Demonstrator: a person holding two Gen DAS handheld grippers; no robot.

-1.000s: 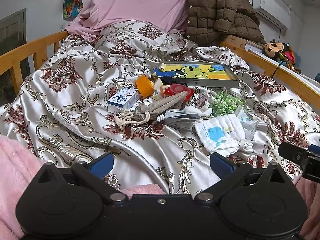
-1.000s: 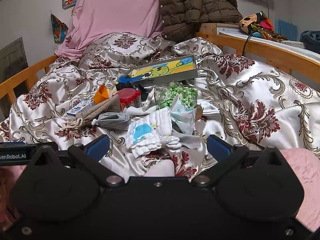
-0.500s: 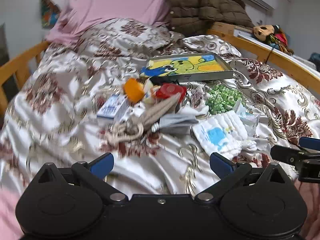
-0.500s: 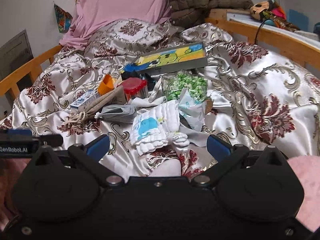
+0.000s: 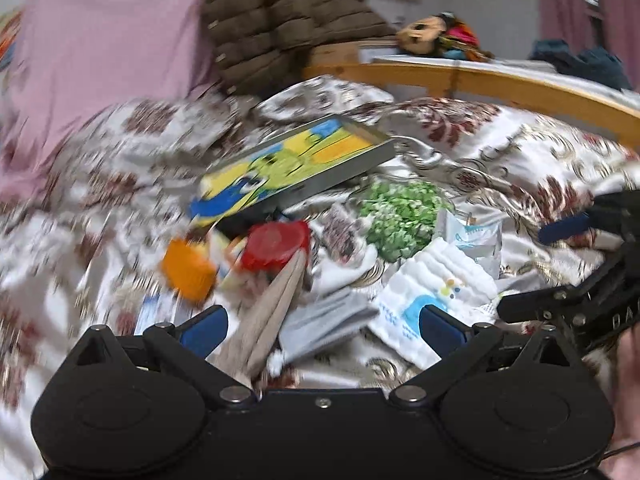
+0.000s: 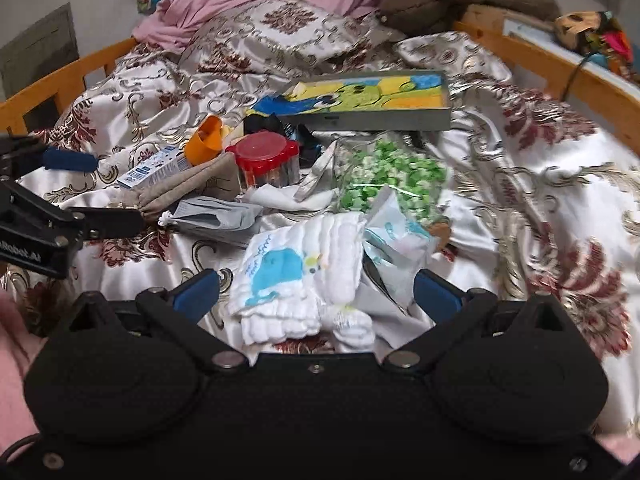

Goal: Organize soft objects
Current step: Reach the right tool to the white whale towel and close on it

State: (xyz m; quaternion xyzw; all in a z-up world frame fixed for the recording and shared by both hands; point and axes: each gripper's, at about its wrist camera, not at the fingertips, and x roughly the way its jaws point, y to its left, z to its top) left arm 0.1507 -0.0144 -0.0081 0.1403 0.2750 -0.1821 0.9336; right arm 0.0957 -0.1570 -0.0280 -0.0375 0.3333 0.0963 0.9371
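Right wrist view first: the right gripper (image 6: 316, 292) is spread wide with nothing held, and the white whale cloth (image 6: 296, 272) is seen lying dead ahead between its blue pads, bunched on the satin bedspread (image 6: 540, 184). Its long axis looks to run away from the camera, leaning a bit right, so the folded stack would be straddled across its short side. The left gripper (image 5: 320, 322) is also held open and empty, aimed at the beige drawstring pouch (image 5: 268, 312), with the cloth off by its right pad, so the right one is judged nearer. Further back, a red-lidded jar (image 6: 264, 160) is seen with contents too murky to name, probably small bits. A clear bag of green pieces (image 6: 392, 180) sits beside it, then the cartoon tin box (image 6: 372, 100), closed.
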